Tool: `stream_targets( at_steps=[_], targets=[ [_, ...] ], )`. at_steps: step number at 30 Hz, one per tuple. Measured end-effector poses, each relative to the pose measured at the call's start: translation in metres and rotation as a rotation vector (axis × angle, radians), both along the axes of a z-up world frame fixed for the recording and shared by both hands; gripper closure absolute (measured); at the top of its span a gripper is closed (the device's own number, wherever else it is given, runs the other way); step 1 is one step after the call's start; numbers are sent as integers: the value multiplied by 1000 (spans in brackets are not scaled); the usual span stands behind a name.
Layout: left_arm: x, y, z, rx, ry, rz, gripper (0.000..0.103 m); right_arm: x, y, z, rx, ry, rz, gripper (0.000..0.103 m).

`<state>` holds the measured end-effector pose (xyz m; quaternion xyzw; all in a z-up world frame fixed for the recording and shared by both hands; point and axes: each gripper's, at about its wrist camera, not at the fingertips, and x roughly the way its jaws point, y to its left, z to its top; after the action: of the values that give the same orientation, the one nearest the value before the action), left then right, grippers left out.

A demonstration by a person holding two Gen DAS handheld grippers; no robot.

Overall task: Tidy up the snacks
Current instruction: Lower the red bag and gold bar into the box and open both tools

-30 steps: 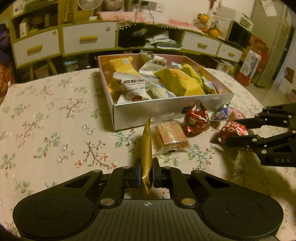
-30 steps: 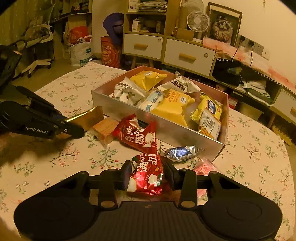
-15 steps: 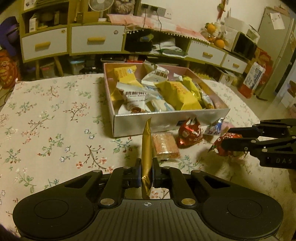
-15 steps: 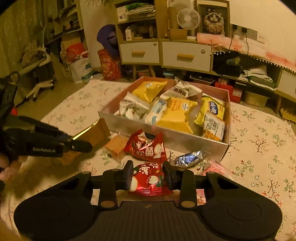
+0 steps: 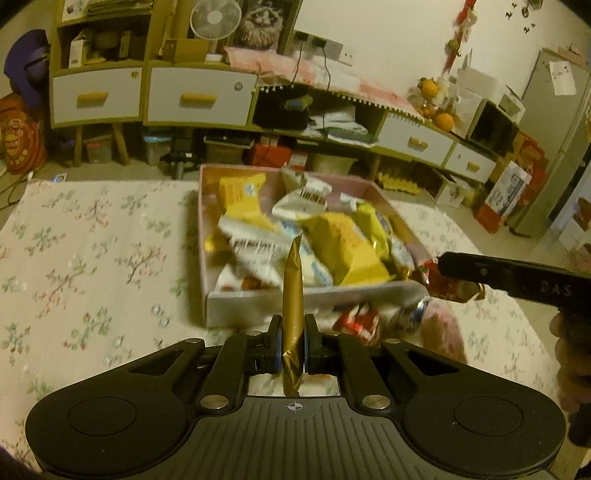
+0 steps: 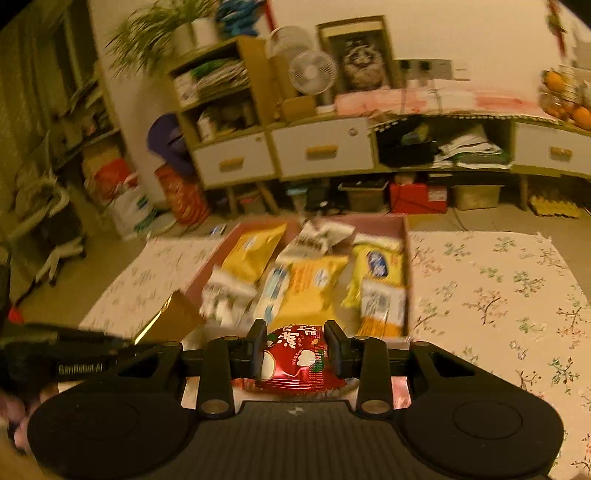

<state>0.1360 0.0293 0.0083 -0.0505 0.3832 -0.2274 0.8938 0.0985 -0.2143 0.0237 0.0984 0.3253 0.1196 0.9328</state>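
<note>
Two snacks carried to the box (image 5: pixel 295 302)

Left gripper (image 5: pixel 293 341) jaws clamp the gold packet (image 5: pixel 292 291), right gripper (image 6: pixel 295 350) jaws the red packet (image 6: pixel 295 360), raised to clear its near wall.

A lived-in home, a sitting or family room; a long low cabinet (image 5: pixel 199 98) with white drawers and open shelves runs along the wall; a small desk fan (image 6: pixel 313 72) and a framed cat picture (image 6: pixel 360 62) stand on it; oranges (image 5: pixel 443 120) sit heaped further along; a potted plant (image 6: pixel 166 29) tops the shelving; a flowered cloth (image 5: pixel 92 240) covers the worktop.
</note>
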Motion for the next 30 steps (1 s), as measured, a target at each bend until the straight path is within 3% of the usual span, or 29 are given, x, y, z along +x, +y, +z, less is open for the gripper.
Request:
stream_targets(
  at_steps=[10,17,30],
  targets=[
    [40,-31,2,-13,-7,38,95,33,-15,-8,74,5,-174,103],
    [64,-35,-15,1,27,88,95,46,-10,-24,66,38,-180,103],
    [79,-39,-19,17,5,113,95,65,-3,-35,3,55,-196,103]
  ],
)
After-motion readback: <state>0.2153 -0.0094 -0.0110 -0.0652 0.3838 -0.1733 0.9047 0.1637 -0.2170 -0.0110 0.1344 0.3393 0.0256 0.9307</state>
